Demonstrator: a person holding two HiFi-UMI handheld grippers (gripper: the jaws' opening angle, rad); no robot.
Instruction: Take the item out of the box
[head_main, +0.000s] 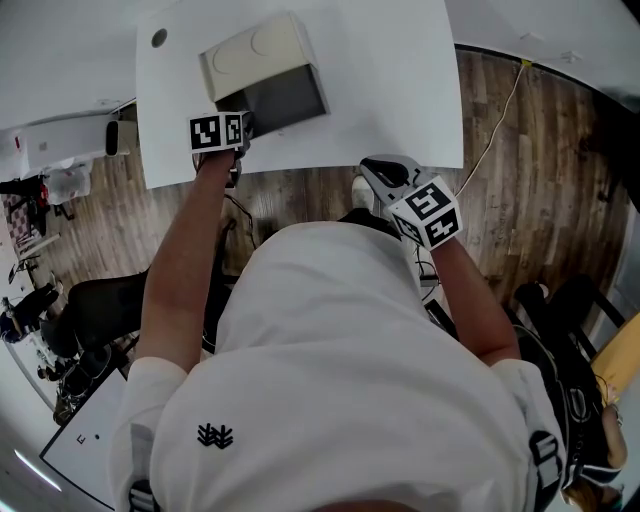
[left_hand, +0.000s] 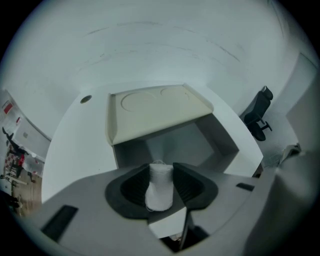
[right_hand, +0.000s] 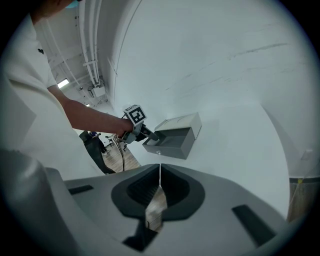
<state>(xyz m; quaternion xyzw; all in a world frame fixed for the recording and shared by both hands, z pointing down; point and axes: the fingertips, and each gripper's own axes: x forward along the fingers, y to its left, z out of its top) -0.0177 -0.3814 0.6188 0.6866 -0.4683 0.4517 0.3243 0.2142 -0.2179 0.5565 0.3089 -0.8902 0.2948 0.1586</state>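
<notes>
Although the left gripper (head_main: 240, 130) reaches the near left corner of the box (head_main: 300, 100), the head view hides its jaws and their load behind the marker cube and the person's forearm. Only the left gripper view shows the item, a small white spool of thread (left_hand: 160, 186). It is clamped between the two dark pads, which press on its sides. Its long axis runs along the jaws. One end points back at the camera and the other towards the jaw tips and the box's grey inside, with a loose strand curling off that far end. I cannot tell whether the spool's far end is below the box's rim, because the jaws cover it.

The box lies towards the far edge of the table (head_main: 400, 80), left of the middle, with its cream lid (left_hand: 155, 112) folded back on the far side. A small round hole (head_main: 158, 38) sits by the table's far left corner. The right gripper (right_hand: 159, 182) is held at the table's near edge, its jaws closed flat against each other and empty. The person's torso fills the lower half of the head view and cuts off the floor beneath.
</notes>
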